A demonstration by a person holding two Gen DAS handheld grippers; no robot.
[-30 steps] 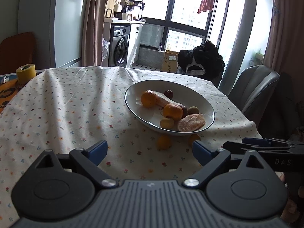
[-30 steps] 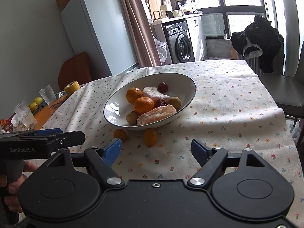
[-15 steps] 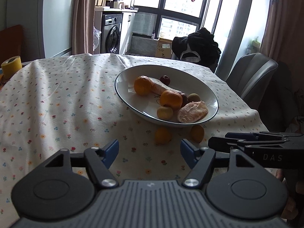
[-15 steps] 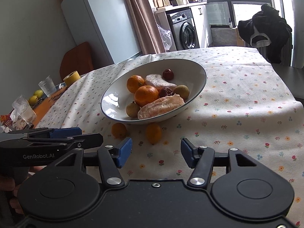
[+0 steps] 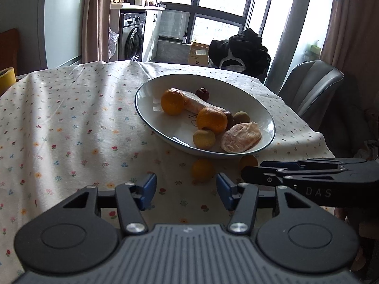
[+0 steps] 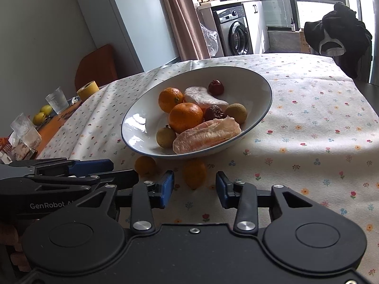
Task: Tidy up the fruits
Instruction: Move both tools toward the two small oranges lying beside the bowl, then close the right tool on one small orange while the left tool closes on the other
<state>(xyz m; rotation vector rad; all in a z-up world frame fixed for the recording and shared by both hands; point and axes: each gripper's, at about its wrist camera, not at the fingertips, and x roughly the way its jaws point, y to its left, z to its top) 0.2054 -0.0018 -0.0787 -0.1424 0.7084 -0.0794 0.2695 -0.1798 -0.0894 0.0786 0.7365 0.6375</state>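
Hovering low over the tabletop (image 5: 71,127), both grippers' jaws gape empty, each framing a kumquat (image 6: 194,174) at 12 o'clock.

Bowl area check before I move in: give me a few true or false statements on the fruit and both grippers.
1. Two small oranges lie on the tablecloth outside the bowl. True: one and another.
2. The right gripper holds an orange. False: open, holding nothing.
3. The bowl is empty. False: it holds oranges, a peeled pomelo segment and other fruit.
4. The left gripper is open. True.
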